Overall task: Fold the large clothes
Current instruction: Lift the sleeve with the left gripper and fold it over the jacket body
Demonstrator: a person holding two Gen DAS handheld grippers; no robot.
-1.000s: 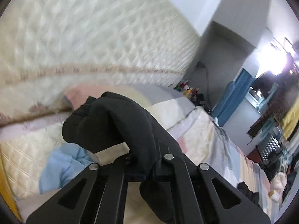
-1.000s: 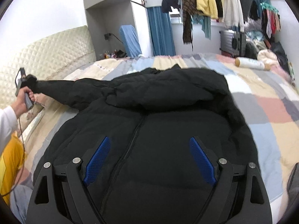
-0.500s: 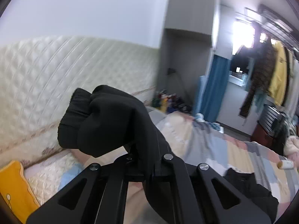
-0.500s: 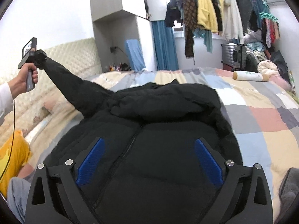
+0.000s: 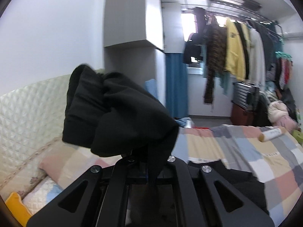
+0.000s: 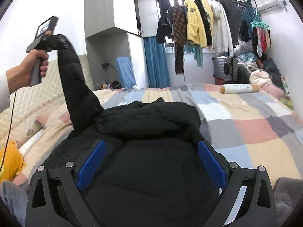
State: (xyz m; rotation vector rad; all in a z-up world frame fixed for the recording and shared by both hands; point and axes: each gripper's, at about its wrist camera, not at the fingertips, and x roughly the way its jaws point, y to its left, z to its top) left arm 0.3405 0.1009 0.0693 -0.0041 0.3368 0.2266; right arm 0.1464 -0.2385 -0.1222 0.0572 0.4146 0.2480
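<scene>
A large black puffer jacket (image 6: 151,151) lies face up on the patchwork bed, hood toward the far side. Its left sleeve (image 6: 75,87) is lifted steeply into the air. My left gripper (image 5: 149,168) is shut on the sleeve's cuff (image 5: 113,113), which bunches over the closed jaws; in the right wrist view it shows as a hand-held tool (image 6: 43,36) high at the left. My right gripper (image 6: 151,162) is open, its blue pads (image 6: 90,164) spread wide just above the jacket's body, holding nothing.
The patchwork quilt (image 6: 246,128) covers the bed. A quilted headboard (image 5: 24,109) and pillows are at the left, a yellow cushion (image 6: 9,162) at the near left. A cylindrical bolster (image 6: 238,89) lies at the far right. Clothes hang on a rack (image 6: 198,24) behind.
My left gripper has raised the sleeve from nearly flat on the bed to high in the air and swung to face the room. My right gripper stays open over the jacket.
</scene>
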